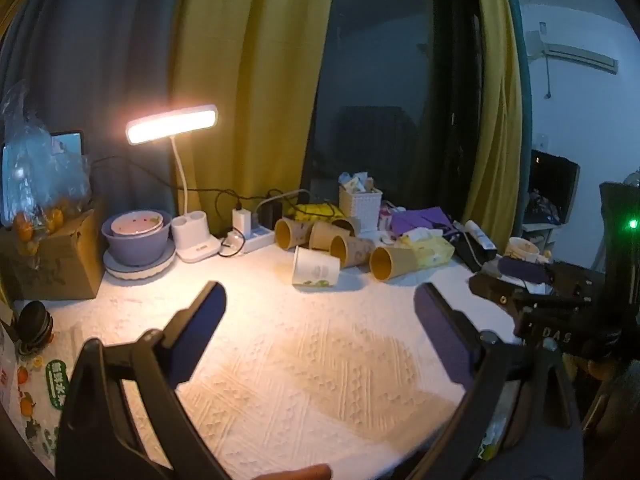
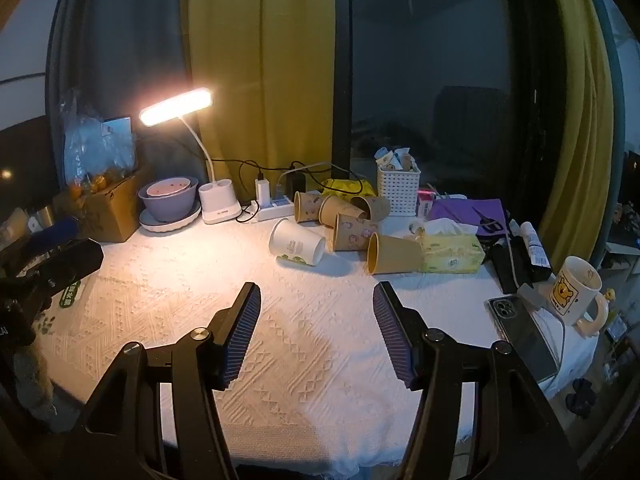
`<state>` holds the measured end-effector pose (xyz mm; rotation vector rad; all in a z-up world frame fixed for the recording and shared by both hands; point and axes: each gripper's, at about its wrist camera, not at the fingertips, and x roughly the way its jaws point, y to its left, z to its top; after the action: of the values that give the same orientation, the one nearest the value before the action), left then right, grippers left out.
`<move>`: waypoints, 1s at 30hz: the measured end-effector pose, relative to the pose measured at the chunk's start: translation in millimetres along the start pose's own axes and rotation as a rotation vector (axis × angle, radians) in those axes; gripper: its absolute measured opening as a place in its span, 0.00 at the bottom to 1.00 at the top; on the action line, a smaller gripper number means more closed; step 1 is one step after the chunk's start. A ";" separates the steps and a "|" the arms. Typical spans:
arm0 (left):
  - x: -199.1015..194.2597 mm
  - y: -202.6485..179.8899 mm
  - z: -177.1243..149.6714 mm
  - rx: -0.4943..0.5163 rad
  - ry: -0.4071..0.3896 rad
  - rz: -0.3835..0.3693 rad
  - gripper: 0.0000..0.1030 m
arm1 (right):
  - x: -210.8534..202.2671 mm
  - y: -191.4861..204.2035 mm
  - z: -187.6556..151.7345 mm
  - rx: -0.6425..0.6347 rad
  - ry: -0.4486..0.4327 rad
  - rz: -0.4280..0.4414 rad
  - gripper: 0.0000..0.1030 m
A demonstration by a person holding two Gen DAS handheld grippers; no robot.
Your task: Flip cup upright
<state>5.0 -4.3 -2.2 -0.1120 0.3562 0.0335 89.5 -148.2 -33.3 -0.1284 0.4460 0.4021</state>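
Several paper cups lie on their sides at the back of a white cloth-covered table (image 2: 280,340). A white cup with green print (image 2: 297,247) (image 1: 316,270) lies nearest, mouth to the left. Brown cups (image 2: 394,255) (image 1: 394,263) lie beside and behind it. My right gripper (image 2: 317,292) is open and empty, well short of the cups. My left gripper (image 1: 320,294) is open and empty, also short of them. The right gripper's body shows at the right edge of the left wrist view (image 1: 560,308).
A lit desk lamp (image 2: 176,112), purple bowls (image 2: 170,196), a cardboard box (image 2: 108,208) and a power strip (image 2: 276,208) stand at the back left. A white basket (image 2: 398,188), tissue box (image 2: 452,254), phone (image 2: 524,336) and mug (image 2: 576,292) are on the right.
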 end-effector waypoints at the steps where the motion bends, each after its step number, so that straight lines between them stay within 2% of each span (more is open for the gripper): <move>1: 0.5 -0.1 0.1 0.002 0.003 0.001 0.93 | -0.6 0.6 -0.9 0.002 -0.001 -0.002 0.60; 30: 1.0 -0.7 1.0 0.015 0.018 -0.014 0.93 | -3.9 -5.0 0.4 0.008 -0.009 -0.014 0.60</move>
<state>6.3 -4.9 -1.6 -0.1002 0.3731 0.0157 88.5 -154.1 -31.1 -0.1214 0.4375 0.3865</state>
